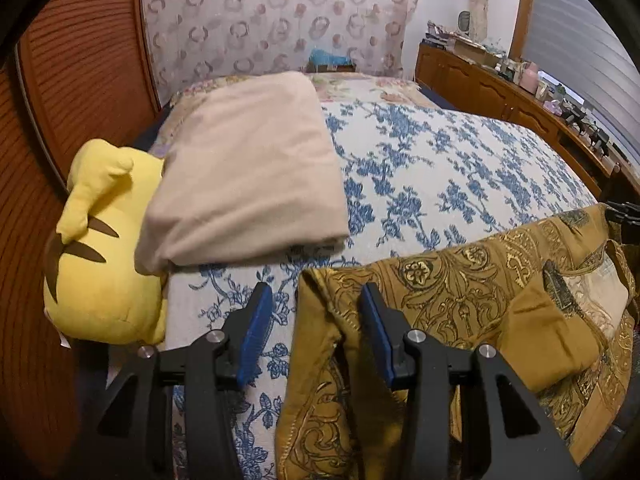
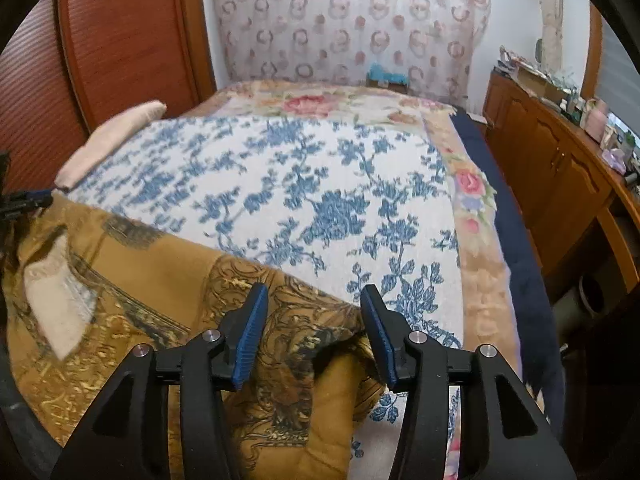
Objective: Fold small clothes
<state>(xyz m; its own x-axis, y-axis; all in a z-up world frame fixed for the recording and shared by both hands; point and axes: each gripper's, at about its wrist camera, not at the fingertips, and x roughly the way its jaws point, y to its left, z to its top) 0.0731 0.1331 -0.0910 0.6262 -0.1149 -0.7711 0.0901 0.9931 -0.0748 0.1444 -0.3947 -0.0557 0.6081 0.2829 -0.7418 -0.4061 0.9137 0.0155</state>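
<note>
Hovering over the near edge of the bed (image 1: 460, 168), I have both tools spread above the mustard-gold patterned garment (image 1: 480, 300) that lies bunched along that edge. My left gripper (image 1: 316, 300) stands released, jaws apart, with the garment's left hem running up between them but neither pad pressing on it. My right gripper (image 2: 314, 300) is likewise unclenched, its jaws straddling the garment's right corner (image 2: 320, 344) where the cloth humps up over the blue-flowered bedspread (image 2: 320, 184); nothing is gripped there either. I judge this to be the start of a fold: the piece is laid out, not yet doubled over. A beige folded cloth (image 1: 248, 168) sits toward the bed's far left corner, beside a yellow plush toy (image 1: 100, 248) at the left edge, well clear of my work. Next I need to settle both pairs of pads onto the two near corners, pinch through a single layer, and carry them together across the garment.
</note>
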